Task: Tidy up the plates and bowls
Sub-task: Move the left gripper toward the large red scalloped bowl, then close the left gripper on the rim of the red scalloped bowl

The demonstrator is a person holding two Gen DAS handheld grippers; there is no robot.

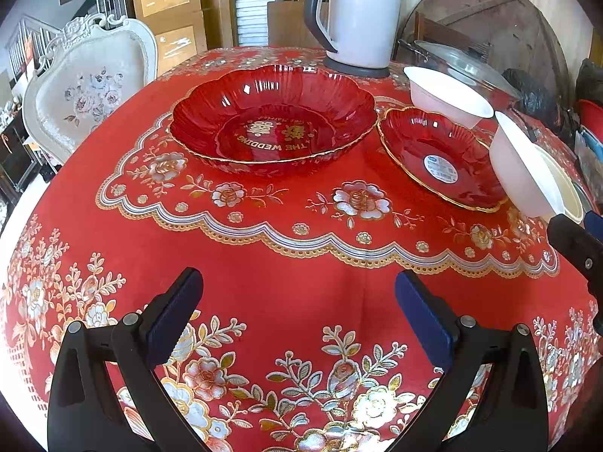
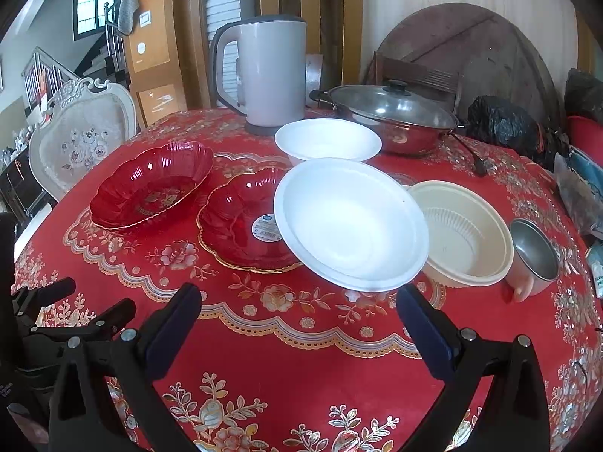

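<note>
- Left hand-held gripper [image 1: 297,312], low in the left wrist frame: spread wide, empty, hovering over the red floral surface [image 1: 301,271], short of all the dishes.
- Right hand-held gripper [image 2: 299,318], low in the right wrist frame: equally wide, nothing between its pads, just short of the near rim of the tilted white bowl [image 2: 350,222].
- Large red scalloped plate [image 1: 273,116], centre of the left wrist frame: flat on the surface, gold "THE WEDDING" lettering inside. Probably glossy plastic or glass, so stiff, slick, maybe brittle; best pinched across the gold-edged rim.
- Small red plate [image 1: 441,154], right of the large one, rims touching or nearly so: sticker label in its well; same slick rim, shallow enough to nest in the larger plate.
- Tilted white bowl: centre of the right wrist frame, propped over the small red plate's right edge and against the cream ribbed bowl [image 2: 465,233]. Looks foam-like, likely very light and easily dented, so a gentle grip on the raised near rim.
- Second white bowl [image 2: 328,139], upper centre, sitting level before the electric kettle [image 2: 269,75] and lidded steel pot [image 2: 395,116].
- Steel cup [image 2: 535,252], right edge, lying tipped on its side.
</note>
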